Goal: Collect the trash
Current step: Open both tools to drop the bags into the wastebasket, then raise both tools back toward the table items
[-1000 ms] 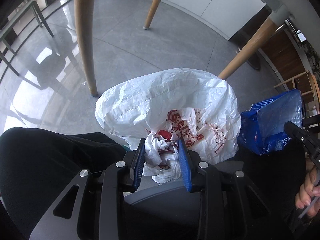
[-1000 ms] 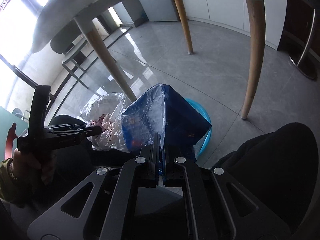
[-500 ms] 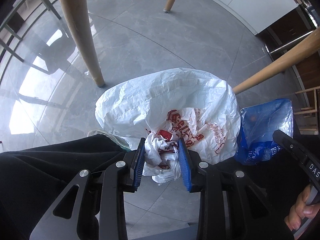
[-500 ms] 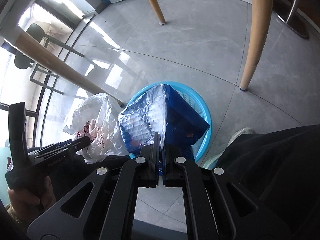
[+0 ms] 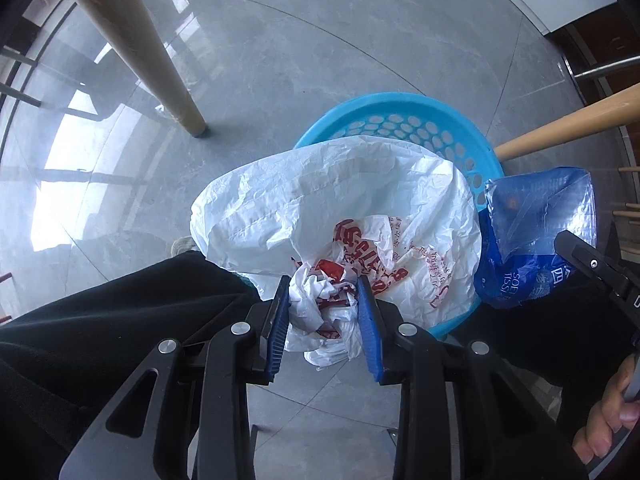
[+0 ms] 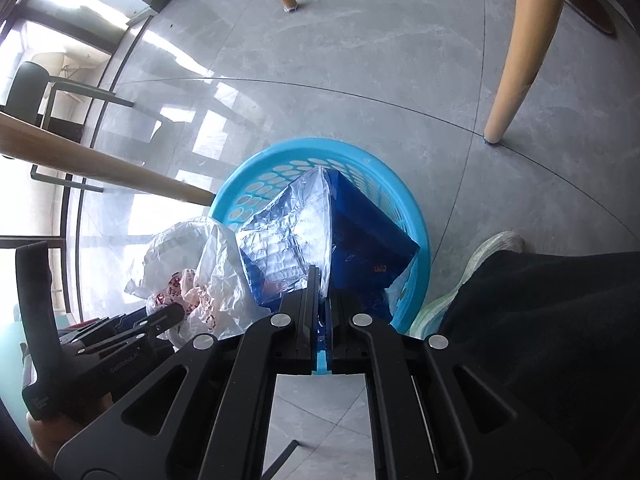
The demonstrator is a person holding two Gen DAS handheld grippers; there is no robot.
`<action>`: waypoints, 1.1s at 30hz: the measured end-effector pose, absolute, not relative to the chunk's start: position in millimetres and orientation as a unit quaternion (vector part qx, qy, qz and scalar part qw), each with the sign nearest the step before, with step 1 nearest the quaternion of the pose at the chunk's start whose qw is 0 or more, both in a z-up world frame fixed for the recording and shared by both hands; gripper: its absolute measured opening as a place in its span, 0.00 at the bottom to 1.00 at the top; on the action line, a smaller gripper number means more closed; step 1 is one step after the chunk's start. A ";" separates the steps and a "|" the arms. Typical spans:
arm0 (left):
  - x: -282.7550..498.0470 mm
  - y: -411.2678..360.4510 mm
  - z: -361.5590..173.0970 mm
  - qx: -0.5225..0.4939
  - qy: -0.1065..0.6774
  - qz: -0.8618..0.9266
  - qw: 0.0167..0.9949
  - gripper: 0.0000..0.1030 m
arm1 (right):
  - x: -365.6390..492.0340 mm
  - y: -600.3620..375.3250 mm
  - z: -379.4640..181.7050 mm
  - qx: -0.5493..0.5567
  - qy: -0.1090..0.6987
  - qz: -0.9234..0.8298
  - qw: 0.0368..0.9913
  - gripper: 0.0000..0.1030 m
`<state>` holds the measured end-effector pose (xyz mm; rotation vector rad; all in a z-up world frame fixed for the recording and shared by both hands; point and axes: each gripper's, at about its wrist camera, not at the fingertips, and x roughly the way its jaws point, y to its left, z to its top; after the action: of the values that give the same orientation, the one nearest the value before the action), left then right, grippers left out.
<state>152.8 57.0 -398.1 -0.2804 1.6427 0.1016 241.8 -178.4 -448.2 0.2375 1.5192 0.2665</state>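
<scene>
My left gripper [image 5: 324, 292] is shut on a crumpled white plastic bag with red print [image 5: 320, 208] and holds it over the near rim of a round blue plastic basket [image 5: 400, 108] on the floor. My right gripper [image 6: 324, 280] is shut on a blue tissue wrapper [image 6: 360, 232] and holds it above the basket [image 6: 256, 176]. The wrapper shows in the left wrist view [image 5: 532, 236] to the right of the white bag. The white bag shows in the right wrist view [image 6: 192, 264] to the left of the wrapper, with the left gripper [image 6: 172, 314] below it.
Grey tiled floor all around. Wooden table legs stand near the basket, one at the left [image 5: 136, 48], one at the right [image 5: 568, 128], one beyond it [image 6: 520, 52]. My black trouser legs [image 5: 100, 320] and a white shoe [image 6: 492, 248] are beside the basket.
Both grippers have tilted down and moved over the blue basket, which has come into the left view. Both still hold their trash.
</scene>
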 end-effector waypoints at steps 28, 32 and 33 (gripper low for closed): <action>124.3 53.1 -335.6 -0.168 0.681 0.019 0.713 0.55 | 197.9 -174.8 -376.5 0.038 0.672 0.142 0.726 0.40; 114.3 46.6 -319.4 -0.157 0.672 0.009 0.723 0.62 | 187.0 -182.9 -357.0 0.046 0.674 0.147 0.723 0.43; 111.4 45.1 -314.9 -0.154 0.670 0.010 0.726 0.62 | 183.9 -185.9 -351.5 0.052 0.674 0.149 0.722 0.45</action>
<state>111.4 45.1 -314.9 -0.3386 1.4768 0.0211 183.9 -185.9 -351.5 0.1138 1.4891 0.3294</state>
